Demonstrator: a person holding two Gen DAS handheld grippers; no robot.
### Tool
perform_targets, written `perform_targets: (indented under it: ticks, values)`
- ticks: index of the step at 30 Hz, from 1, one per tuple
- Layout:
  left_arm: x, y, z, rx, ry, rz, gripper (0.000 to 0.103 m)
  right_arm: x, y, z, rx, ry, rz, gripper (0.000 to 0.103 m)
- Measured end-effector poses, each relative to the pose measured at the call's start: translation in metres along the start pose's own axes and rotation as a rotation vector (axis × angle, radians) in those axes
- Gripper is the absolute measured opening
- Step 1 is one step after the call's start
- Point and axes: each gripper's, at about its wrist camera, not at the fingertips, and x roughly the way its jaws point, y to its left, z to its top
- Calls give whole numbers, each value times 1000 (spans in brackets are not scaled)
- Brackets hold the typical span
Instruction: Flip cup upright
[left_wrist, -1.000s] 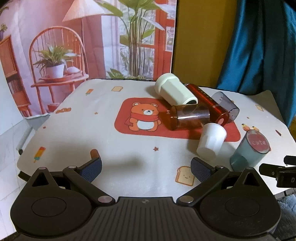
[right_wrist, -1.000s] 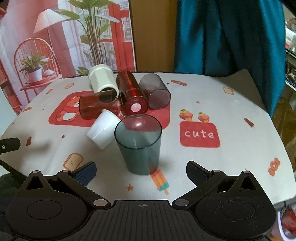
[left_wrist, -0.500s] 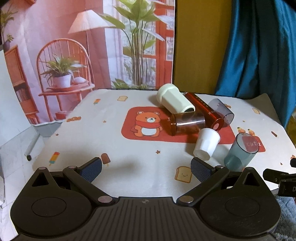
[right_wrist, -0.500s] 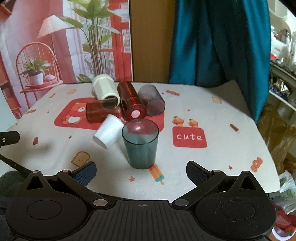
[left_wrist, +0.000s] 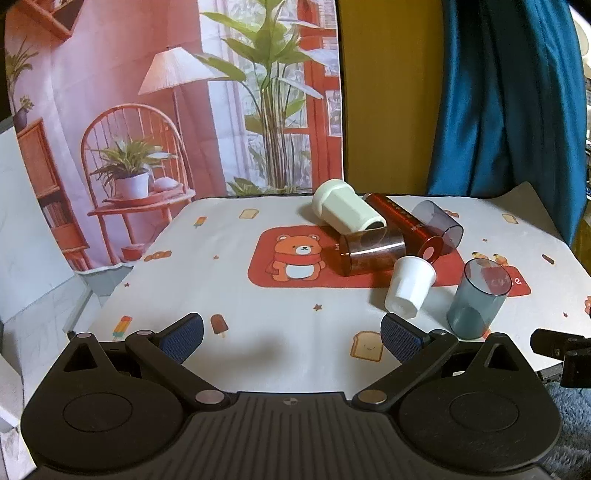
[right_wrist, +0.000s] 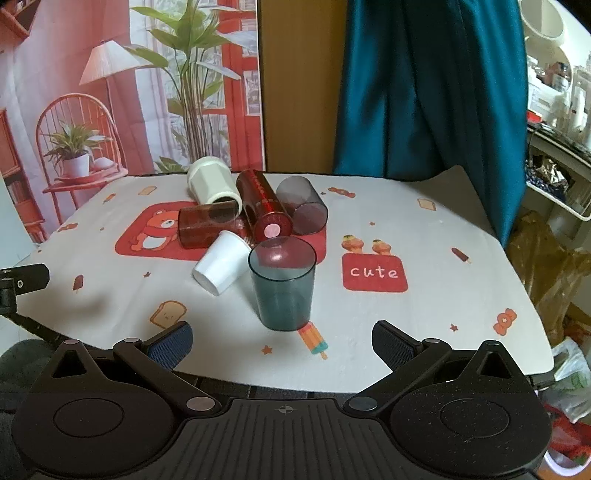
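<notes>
Vs 1 s ago: both grippers have pulled back and up from the counter (right_wrist: 424, 236); cups look smaller and farther in both views, more of the backdrop and curtain shows. Cups themselves haven't shifted.

Containers: grey cup (right_wrist: 282, 286) stands upright, mouth up, nothing inside as far as can be seen; its see-through wall shows the print beneath. Behind it lies a pile, all on their sides: white cup (right_wrist: 221, 263) w/ base toward the cameras, brown cup (right_wrist: 207, 225), red bottle (right_wrist: 264, 208), cream cup (right_wrist: 212, 184) and smoky cup (right_wrist: 303, 210). Insides of the lying ones can't be made out beyond dark openings.

Right gripper (right_wrist: 282, 341): jaws spread wide, holding nothing. Grey cup sits just ahead of it, centred between the two fingers but beyond the tips, not touching. White cup is ahead-left of it, touching or nearly touching the grey cup's left side; can't tell which.

Left gripper (left_wrist: 291, 334): jaws also spread wide, nothing held. Grey cup (left_wrist: 476, 299) is ahead and out to its right, past the right finger (left_wrist: 400, 338). White cup (left_wrist: 410, 286) is just ahead of that right finger, apart from it. Pile lies farther ahead-right. Part of the right gripper's black frame shows at the far right edge of the left view.
</notes>
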Motion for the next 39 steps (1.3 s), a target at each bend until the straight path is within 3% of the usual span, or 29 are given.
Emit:
perform_targets:
  ticks: [10, 39]
  values:
    - [11, 7, -4, -25, 38, 2, 103, 7, 3, -2, -8, 12, 0, 103]
    - [12, 9, -4, -36, 43, 26, 103, 9, 1, -3, 3, 4, -2, 103]
